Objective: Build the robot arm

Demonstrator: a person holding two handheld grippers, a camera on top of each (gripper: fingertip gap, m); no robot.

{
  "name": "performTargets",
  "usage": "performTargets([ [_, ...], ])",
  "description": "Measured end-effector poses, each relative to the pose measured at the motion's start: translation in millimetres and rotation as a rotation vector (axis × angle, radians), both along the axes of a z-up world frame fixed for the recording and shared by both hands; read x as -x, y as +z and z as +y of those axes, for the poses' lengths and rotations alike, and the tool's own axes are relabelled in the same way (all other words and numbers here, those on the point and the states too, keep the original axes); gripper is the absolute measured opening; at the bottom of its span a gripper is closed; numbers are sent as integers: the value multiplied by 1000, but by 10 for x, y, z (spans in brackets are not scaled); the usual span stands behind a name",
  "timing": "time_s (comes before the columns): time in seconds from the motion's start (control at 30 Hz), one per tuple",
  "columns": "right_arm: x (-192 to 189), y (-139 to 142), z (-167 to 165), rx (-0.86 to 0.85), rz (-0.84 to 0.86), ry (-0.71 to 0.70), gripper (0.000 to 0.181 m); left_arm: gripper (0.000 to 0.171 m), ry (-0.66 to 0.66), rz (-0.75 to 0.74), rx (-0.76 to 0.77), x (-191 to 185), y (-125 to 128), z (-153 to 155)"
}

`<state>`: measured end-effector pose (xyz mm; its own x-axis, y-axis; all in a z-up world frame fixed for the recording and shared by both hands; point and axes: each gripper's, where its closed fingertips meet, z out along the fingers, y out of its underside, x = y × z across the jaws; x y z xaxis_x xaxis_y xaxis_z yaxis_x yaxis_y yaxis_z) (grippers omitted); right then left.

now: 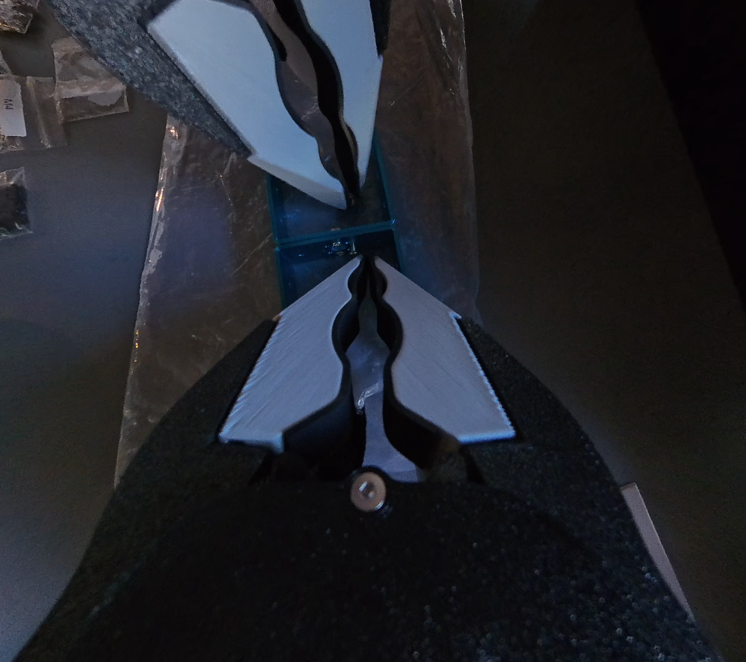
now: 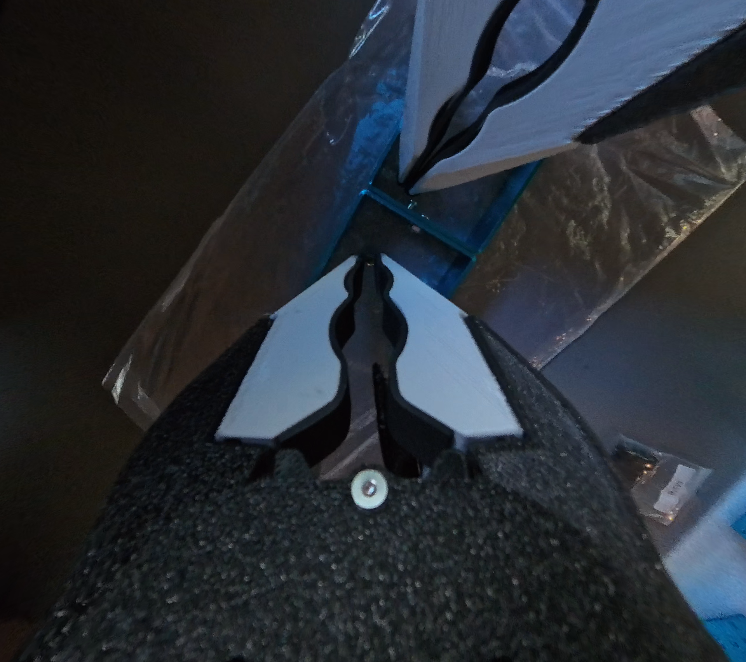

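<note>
A small blue see-through box with a cross divider lies on a clear plastic bag. My left gripper is shut, its tips just above the near compartment. A tiny metal part lies by the divider right in front of it. My right gripper comes in from the far side with its tips down in the far compartment. It is shut, and a tiny speck shows pinched at its tips. In the right wrist view the box sits between the two grippers, with the left gripper opposite.
The scene is dark. Several small clear bags of parts lie at the far left. Another labelled bag and a light blue object sit at the right wrist view's lower right. A dark wall stands to the right. Less than 4 cm separates the two grippers' tips.
</note>
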<state>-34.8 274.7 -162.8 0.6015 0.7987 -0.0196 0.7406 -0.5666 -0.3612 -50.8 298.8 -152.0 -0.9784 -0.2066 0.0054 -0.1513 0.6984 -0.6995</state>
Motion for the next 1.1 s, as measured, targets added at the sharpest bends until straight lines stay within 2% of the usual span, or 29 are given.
performTargets([
  [1.1, 0, -12, -1, 4, -25, -30, 4, 0, 6, -6, 5, -22, -24, -36],
])
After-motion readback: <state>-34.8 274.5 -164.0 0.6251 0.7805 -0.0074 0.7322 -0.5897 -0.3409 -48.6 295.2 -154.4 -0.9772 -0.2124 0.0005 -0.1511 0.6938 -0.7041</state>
